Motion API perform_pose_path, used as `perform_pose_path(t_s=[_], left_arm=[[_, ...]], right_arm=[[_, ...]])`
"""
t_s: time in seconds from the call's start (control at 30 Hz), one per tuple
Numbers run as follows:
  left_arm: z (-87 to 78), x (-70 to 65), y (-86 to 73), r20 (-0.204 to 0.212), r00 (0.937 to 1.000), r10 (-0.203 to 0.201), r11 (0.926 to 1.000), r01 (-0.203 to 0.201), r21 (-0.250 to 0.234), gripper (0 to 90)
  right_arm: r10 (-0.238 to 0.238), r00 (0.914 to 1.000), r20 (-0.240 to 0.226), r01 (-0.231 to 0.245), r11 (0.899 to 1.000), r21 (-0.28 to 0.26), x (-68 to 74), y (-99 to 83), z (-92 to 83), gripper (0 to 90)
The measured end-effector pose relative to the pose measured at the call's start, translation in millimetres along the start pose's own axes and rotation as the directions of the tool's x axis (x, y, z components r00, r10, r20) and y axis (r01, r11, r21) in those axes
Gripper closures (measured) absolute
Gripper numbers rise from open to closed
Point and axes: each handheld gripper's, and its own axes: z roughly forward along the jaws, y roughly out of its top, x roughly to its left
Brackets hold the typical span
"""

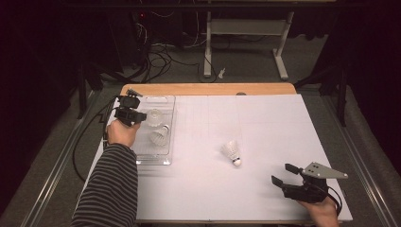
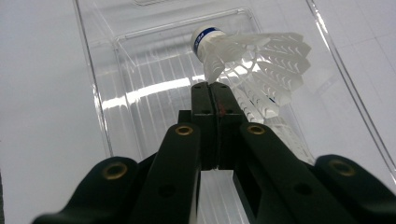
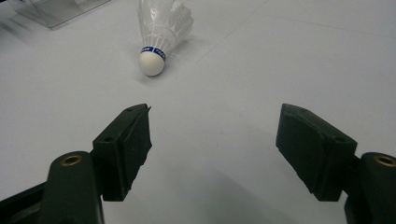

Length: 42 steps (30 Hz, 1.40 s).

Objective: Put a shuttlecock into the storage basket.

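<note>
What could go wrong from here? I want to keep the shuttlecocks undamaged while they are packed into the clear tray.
The left gripper, jaws shut, sits right beside the feathers of a shuttlecock in the tray; pushing on might bend them or shove the light clear tray. The loose shuttlecock lies on its side ahead of the open right gripper, so it could roll away when nudged.

Three white shuttlecocks in all: two point(image 1: 154, 117) point(image 1: 161, 136) lie in the one clear plastic tray point(image 1: 165, 156) beside the left gripper point(image 1: 130, 109), and one point(image 1: 231, 152) lies ahead of the right gripper point(image 1: 283, 174).
</note>
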Motion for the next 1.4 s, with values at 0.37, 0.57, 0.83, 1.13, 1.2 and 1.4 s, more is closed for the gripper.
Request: perform_pose_path(t_s=[0.37,0.57,0.83,1.13,1.2,1.4], left_arm=[[3.8,4.8,-0.1,-0.004,0.9998,-0.017,0.9998,0.017,0.008,89.5],[5.8,5.1,-0.1,-0.002,0.9999,-0.017,0.9998,0.017,0.008,89.3],[7.3,3.1,-0.1,0.014,0.9999,-0.009,0.9999,0.009,0.006,76.2],[-4.8,0.3,-3.5,0.039,0.9992,0.004,0.9989,-0.002,-0.048,58.4],[-5.7,0.0,-4.5,0.042,0.9991,0.005,0.9988,-0.003,-0.049,57.0],[-5.2,1.5,-8.8,0.046,0.9989,0.004,0.9989,-0.001,-0.046,54.3]], right_arm=[[0.001,1.0,0.0,-0.001,1.0,-0.001,-0.2,-0.1,-0.4,26.9],[0.0,1.0,0.0,0.0,1.0,0.001,-0.1,-0.1,-0.1,27.0],[0.002,1.0,-0.002,-0.002,1.0,-0.001,-0.3,-0.2,-0.5,26.9],[0.001,1.0,0.0,-0.001,1.0,0.0,0.0,-0.2,-0.5,26.9],[0.001,1.0,0.0,-0.001,1.0,0.0,0.0,-0.2,-0.4,26.9],[0.001,1.0,0.001,-0.001,1.0,0.0,0.0,-0.2,-0.3,26.9]])
